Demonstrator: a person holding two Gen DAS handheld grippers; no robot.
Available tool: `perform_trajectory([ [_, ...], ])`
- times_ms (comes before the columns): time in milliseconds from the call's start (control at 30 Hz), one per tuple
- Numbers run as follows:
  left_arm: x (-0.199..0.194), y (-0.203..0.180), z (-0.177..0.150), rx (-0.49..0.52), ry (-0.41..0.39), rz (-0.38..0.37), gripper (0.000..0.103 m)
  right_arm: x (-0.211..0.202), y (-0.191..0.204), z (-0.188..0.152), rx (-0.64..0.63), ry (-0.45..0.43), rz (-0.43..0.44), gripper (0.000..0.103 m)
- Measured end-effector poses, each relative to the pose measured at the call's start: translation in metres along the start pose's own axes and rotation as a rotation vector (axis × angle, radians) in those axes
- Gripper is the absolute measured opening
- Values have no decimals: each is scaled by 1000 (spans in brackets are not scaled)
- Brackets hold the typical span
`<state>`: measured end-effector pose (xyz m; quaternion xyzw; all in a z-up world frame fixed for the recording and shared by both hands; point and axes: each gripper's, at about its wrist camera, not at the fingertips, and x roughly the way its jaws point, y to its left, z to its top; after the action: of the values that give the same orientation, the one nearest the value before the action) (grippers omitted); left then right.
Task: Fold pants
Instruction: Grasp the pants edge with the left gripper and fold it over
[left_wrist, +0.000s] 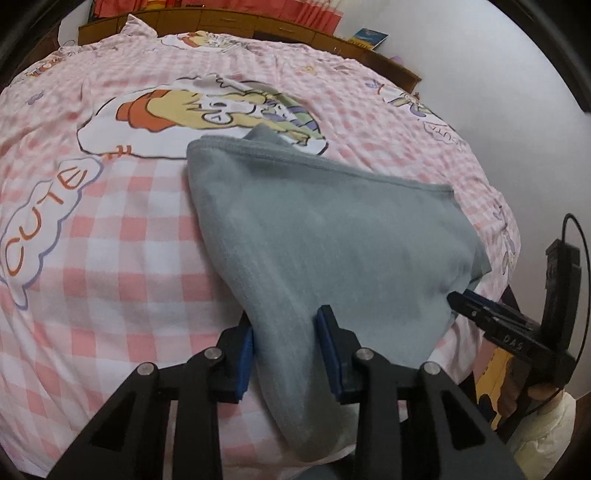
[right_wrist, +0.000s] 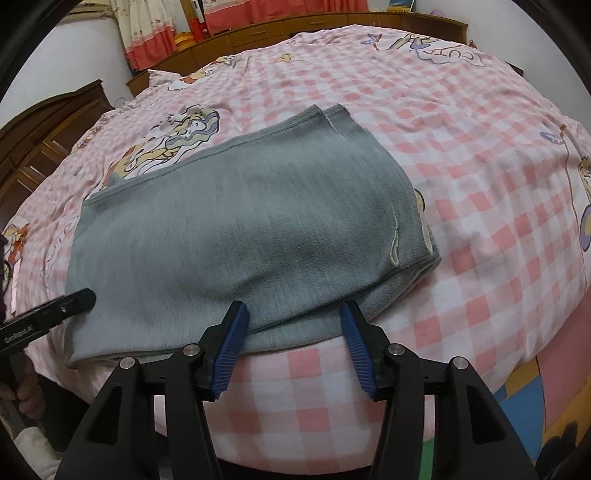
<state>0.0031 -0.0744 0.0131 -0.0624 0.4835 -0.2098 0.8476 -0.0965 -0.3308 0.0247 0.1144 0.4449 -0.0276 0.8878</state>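
The pants (right_wrist: 236, 236), grey and fleecy, lie folded into a broad bundle on the pink-and-white checked bedspread (right_wrist: 461, 192) near the front edge of the bed, and their stitched hems reach back toward a cartoon print (left_wrist: 207, 110) on the cover.

In the left wrist view, the word "CUTE" (left_wrist: 44, 206) is printed on the spread at the far left. Next comes the left gripper (left_wrist: 284, 343): a hanging fold of the grey cloth passes between its blue pads (left_wrist: 245, 354). The left pad lies against the fabric and the right one sits at its edge, with the jaws only partly closed; whether they truly pinch the fold cannot be told from this angle. Farther right, the right gripper (left_wrist: 456, 297) shows from the side, its tip at the bundle's near corner.

In the right wrist view, the left gripper's black finger (right_wrist: 74, 301) lies at the left edge of the pants. To the right, the right gripper (right_wrist: 295, 317) stands about halfway open, its pads straddling the front edge of the bundle without pressing on it. Beyond the bed stand wooden drawers (right_wrist: 280, 26) and red curtains (right_wrist: 266, 11).
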Motion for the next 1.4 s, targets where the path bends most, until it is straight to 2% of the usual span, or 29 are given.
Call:
perform_trajectory([
  [167,14,16,-1,-102,18,-63,48,-4,-2,3,30,8,14,54],
  [267,16,15,1,-115,0,-71,47,-12,-8,5,82,13,64,54],
  [300,15,14,1,-109,-2,-73,44,-16,-11,5,98,9,81,54],
  [367,11,14,2,-105,4,-93,27,-23,-14,5,115,-8,94,54],
  [433,3,16,6,-126,-1,-112,19,-31,-17,5,122,-32,86,54],
  [533,-12,14,14,-154,-19,-162,16,-40,-19,5,128,-57,88,54],
  [633,-29,-1,22,-105,-50,-188,14,-49,-21,5,135,-85,100,54],
  [733,-46,-27,33,-13,-78,-183,13,-55,-23,6,139,-106,118,54],
  [900,-50,-77,61,101,-80,-209,13,-62,-27,5,143,-128,134,54],
  [1000,-41,-103,74,149,-59,-219,13,-62,-34,4,160,-128,128,54],
  [1133,-10,-134,78,190,-6,-219,13,-59,-44,2,185,-114,127,54],
  [1400,61,-155,77,185,112,-198,13,-49,-59,2,203,-74,108,54],
])
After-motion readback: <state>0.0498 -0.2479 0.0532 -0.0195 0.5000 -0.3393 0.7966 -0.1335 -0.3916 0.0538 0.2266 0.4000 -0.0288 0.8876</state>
